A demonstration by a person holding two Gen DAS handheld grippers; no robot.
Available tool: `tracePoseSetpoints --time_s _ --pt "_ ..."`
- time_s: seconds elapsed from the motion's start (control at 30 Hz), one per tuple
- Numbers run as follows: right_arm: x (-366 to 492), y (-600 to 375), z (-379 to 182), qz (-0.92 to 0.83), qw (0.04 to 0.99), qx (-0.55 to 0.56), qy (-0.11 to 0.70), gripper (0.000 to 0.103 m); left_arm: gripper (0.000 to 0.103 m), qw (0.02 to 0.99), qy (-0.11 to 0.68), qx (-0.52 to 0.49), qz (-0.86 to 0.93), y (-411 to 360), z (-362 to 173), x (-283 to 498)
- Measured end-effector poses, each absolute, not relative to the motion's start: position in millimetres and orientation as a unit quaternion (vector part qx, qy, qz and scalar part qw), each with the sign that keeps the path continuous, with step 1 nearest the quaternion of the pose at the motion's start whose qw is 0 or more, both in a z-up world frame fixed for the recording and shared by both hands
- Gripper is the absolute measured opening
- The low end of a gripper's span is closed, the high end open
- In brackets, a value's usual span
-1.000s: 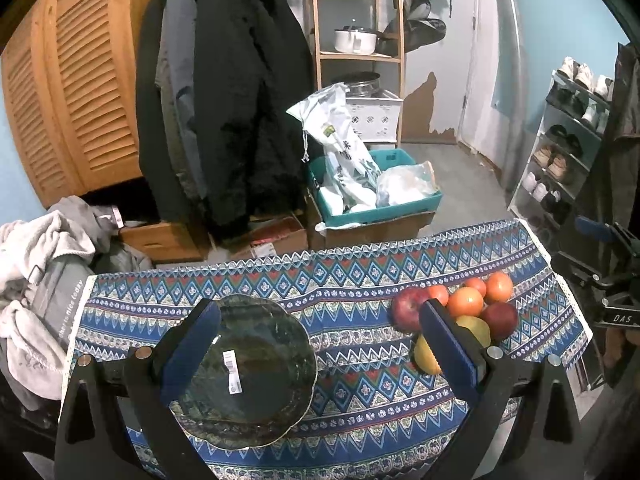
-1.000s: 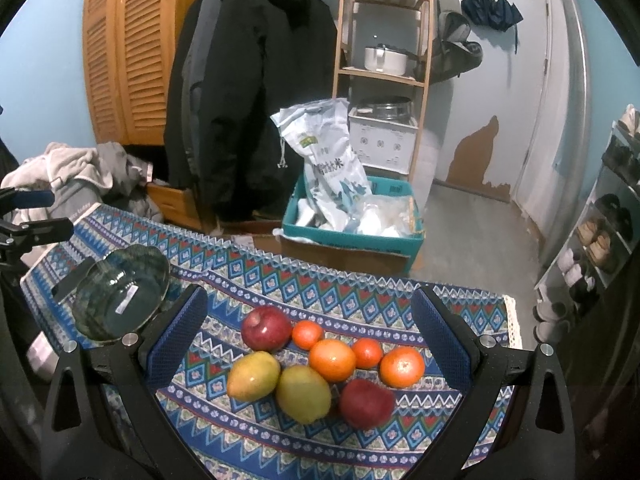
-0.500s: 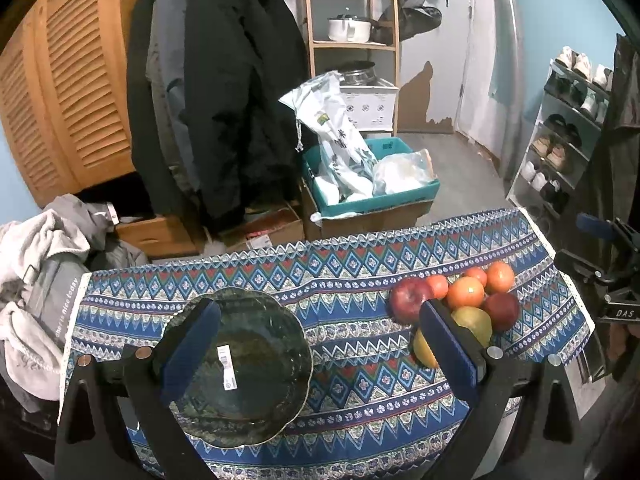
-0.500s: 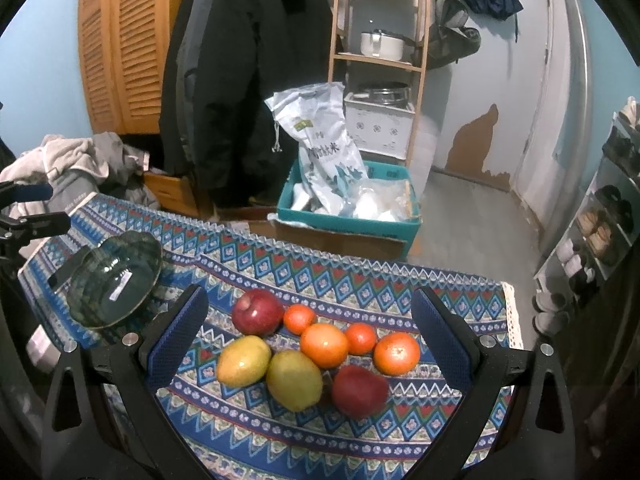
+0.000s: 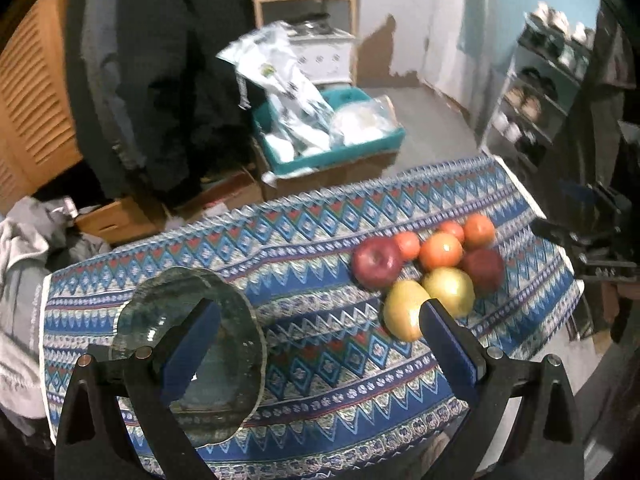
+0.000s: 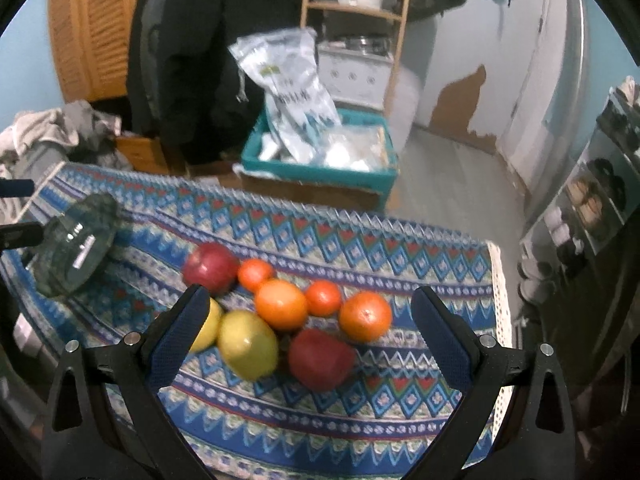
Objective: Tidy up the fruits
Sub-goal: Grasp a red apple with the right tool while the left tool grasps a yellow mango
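No fruit is seen to have been sorted yet: the glass bowl (image 5: 188,344) lies empty on the patterned counter (image 5: 312,356), partly behind the left finger of the left hand-held gripper (image 5: 316,344), which is held spread wide with nothing between its jaws. The seven fruits remain clustered together ahead of the right hand-held gripper (image 6: 306,334), likewise wide apart and empty, with a red apple (image 6: 320,360) and a yellow mango (image 6: 248,344) lying nearest between its fingers. The whole job is judged to be left: each fruit is still to be picked up and placed.
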State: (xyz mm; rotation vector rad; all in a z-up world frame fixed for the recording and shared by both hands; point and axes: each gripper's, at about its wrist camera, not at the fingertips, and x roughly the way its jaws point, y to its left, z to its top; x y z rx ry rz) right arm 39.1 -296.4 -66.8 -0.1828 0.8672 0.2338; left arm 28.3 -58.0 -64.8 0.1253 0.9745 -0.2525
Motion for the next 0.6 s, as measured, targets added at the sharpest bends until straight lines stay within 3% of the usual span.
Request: tracePoseSetpoints --time_s 0.2,0.6 --pt "54 -311 -100 0.104 0.872 -0.088 0.47 0.095 0.101 0.858 0.485 0.093 -0.14 -86 -85 37" --pt "65 -326 -143 0.114 0.837 -0.096 0.526 0.094 0.101 0.823 0.534 0.103 -0.165 -123 -133 67"
